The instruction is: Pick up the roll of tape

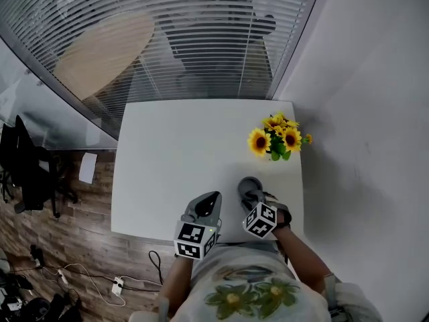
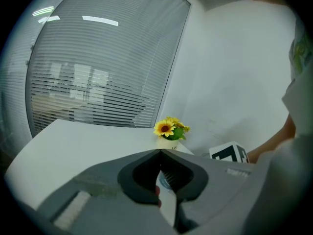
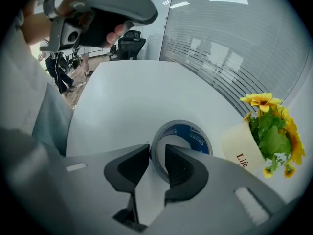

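Note:
The roll of tape [image 3: 188, 133], grey with a blue core label, lies flat on the white table [image 1: 174, 159] near its front edge, seen in the head view as a dark ring [image 1: 249, 185]. My right gripper [image 3: 157, 153] points steeply down onto it. One jaw is outside the roll's near wall and the other inside the hole, and both pads press on that wall. From the head view this gripper [image 1: 253, 196] covers the roll's near side. My left gripper [image 2: 160, 153] hovers to the left [image 1: 204, 203], its tips together with nothing between them.
A small white pot of yellow sunflowers [image 1: 277, 139] stands just beyond and right of the tape [image 3: 271, 126], close to the wall. Window blinds run along the table's far side. The left gripper [image 3: 102, 13] hangs above the table's left part in the right gripper view.

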`<action>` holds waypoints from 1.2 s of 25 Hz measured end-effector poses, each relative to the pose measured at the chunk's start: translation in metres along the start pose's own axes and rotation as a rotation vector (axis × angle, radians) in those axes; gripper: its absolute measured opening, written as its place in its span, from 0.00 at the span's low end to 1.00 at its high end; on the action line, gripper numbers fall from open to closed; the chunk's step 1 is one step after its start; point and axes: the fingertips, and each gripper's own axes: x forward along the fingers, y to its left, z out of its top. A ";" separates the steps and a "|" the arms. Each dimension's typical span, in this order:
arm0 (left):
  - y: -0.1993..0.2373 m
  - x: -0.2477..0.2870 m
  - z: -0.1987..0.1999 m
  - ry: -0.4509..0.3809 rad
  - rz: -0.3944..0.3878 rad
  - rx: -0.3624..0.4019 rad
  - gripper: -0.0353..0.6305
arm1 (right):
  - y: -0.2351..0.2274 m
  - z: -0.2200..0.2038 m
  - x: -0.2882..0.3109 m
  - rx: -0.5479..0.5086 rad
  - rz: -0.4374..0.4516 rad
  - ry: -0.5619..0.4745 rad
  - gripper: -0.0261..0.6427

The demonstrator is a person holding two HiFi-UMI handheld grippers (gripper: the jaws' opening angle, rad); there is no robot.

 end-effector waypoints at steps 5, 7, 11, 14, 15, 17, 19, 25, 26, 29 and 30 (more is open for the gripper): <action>0.000 0.004 -0.001 0.014 -0.010 -0.002 0.05 | 0.001 0.001 -0.002 -0.028 0.001 -0.015 0.19; 0.001 0.005 -0.002 0.015 -0.008 -0.004 0.05 | 0.001 0.001 -0.001 -0.031 0.008 -0.016 0.18; 0.002 0.007 -0.004 0.018 -0.006 -0.005 0.05 | 0.002 0.001 -0.001 -0.017 0.022 -0.016 0.16; 0.002 0.008 -0.004 0.020 -0.006 -0.004 0.05 | 0.002 0.002 -0.001 0.003 0.031 -0.018 0.14; 0.002 0.009 -0.004 0.020 -0.006 -0.003 0.05 | 0.002 0.002 -0.001 0.010 0.034 -0.020 0.14; 0.001 0.010 -0.004 0.020 -0.006 -0.002 0.05 | 0.002 0.002 -0.001 0.021 0.039 -0.021 0.13; 0.001 0.010 -0.004 0.022 -0.008 -0.001 0.05 | 0.002 0.002 -0.002 0.026 0.042 -0.022 0.12; 0.002 0.013 -0.005 0.024 -0.006 -0.001 0.05 | -0.001 0.006 -0.004 0.034 0.037 -0.041 0.11; 0.002 0.013 -0.005 0.024 -0.005 0.000 0.05 | -0.002 0.007 -0.005 0.035 0.037 -0.044 0.11; 0.001 0.013 -0.005 0.022 -0.006 0.000 0.05 | -0.004 0.009 -0.008 0.036 0.034 -0.051 0.11; 0.001 0.013 -0.005 0.022 -0.006 0.001 0.05 | -0.004 0.011 -0.009 0.036 0.032 -0.054 0.11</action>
